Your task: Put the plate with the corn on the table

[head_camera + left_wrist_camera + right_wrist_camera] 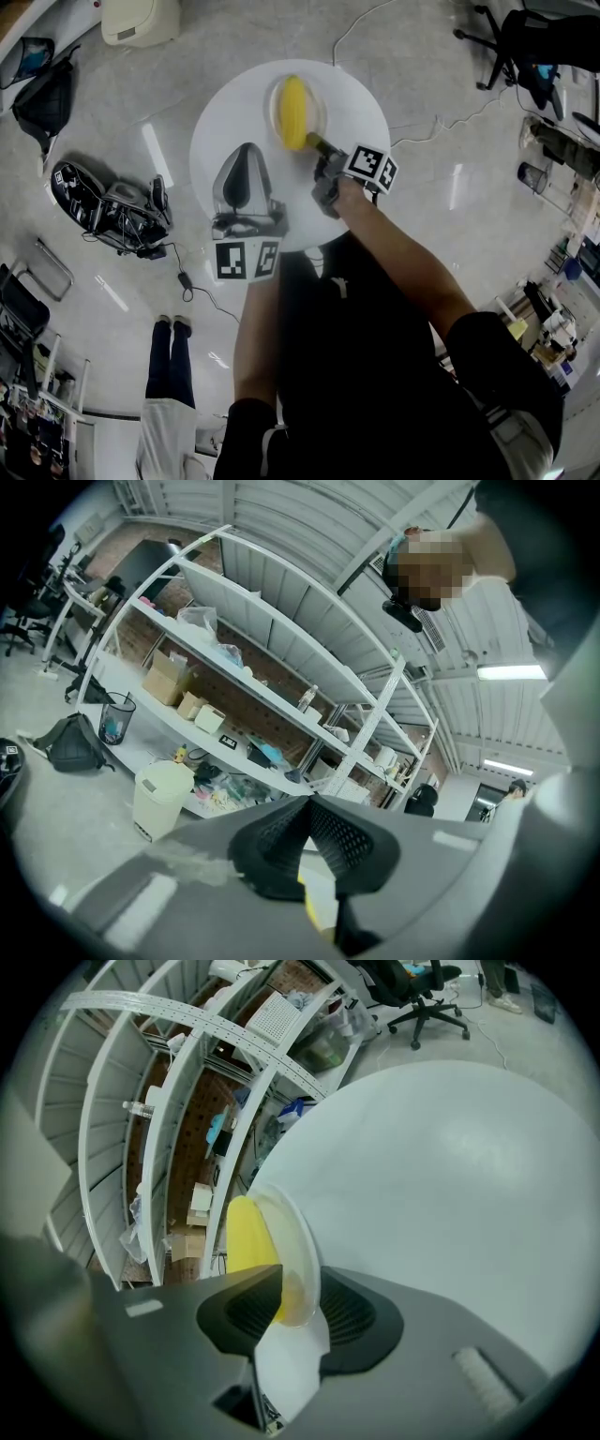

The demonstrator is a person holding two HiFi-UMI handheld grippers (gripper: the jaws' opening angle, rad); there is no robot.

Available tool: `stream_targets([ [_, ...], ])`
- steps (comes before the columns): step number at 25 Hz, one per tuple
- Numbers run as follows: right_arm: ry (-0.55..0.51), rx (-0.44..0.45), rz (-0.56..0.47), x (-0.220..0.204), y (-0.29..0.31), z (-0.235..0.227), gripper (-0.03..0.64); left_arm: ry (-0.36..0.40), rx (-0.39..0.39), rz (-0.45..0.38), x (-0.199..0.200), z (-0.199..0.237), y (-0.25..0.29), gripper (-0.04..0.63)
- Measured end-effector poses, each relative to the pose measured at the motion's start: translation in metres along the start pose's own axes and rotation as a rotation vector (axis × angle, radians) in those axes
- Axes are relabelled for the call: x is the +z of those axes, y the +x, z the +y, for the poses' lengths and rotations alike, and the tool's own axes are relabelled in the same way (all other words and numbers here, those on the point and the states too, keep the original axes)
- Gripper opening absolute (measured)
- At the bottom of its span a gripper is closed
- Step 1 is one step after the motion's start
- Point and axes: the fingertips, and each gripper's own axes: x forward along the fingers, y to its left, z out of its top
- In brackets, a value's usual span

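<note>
On round white table [366, 103], plate [320, 108] with corn [294, 112] lay toward 12 o'clock; contact with tabletop unclear. Right gripper [317, 143] at plate's 5 o'clock, jaws apart around rim, gap seen only in its own view. Left gripper [246, 150] at 7 o'clock, jaws together, empty. Corn blurred from head view.

Looking down on a pale, glossy floor [450, 187] catching long streaks of light, with a white cable [448, 123] trailing across it. Passing a cream lidded bin [141, 19] and a black bag [42, 98] near one edge, a black office chair [502, 42] at another, and black-and-white gear [108, 211] lying in a heap. Facing tall white metal shelving [281, 621] crowded with boxes and clutter, backed by a brown wall [272, 672], with a mesh wastebasket [116, 717] standing just beside it. Catching a strip light [511, 672] glowing on a ribbed ceiling.
</note>
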Motion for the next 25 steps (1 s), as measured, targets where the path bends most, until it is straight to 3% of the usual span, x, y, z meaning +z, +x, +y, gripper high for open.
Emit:
stream_targets([
  [25, 0.01, -0.001, -0.021, -0.007, -0.018, -0.008, 0.161, -0.001, -0.01, -0.017, 0.0, -0.012, -0.015, 0.005],
])
